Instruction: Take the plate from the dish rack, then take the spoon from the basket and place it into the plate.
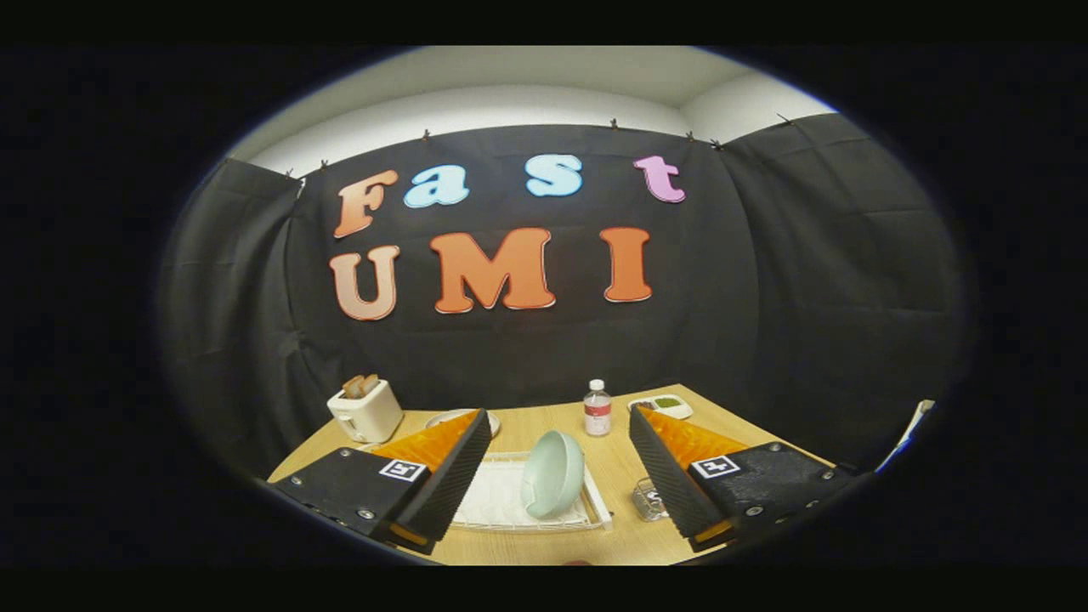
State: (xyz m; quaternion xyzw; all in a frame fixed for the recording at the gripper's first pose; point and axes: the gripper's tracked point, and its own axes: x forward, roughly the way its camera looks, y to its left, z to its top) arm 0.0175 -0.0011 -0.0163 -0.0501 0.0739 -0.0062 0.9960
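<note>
wooden table bears dish rack, toaster, bottle.

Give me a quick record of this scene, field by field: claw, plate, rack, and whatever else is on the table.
claw: open, fingers wide apart, holding nothing
plate: pale green, standing on edge in the dish rack, between and just ahead of the fingers
dish rack: white, on the wooden table
toaster: beyond the left finger, bread in its slots
bottle: upright, beyond the rack

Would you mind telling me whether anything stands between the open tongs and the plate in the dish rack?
Nothing visible does. The tongs are open, and the pale green plate stands on edge in the white dish rack, just ahead between the fingers. The bottle and toaster stand farther back.
</note>
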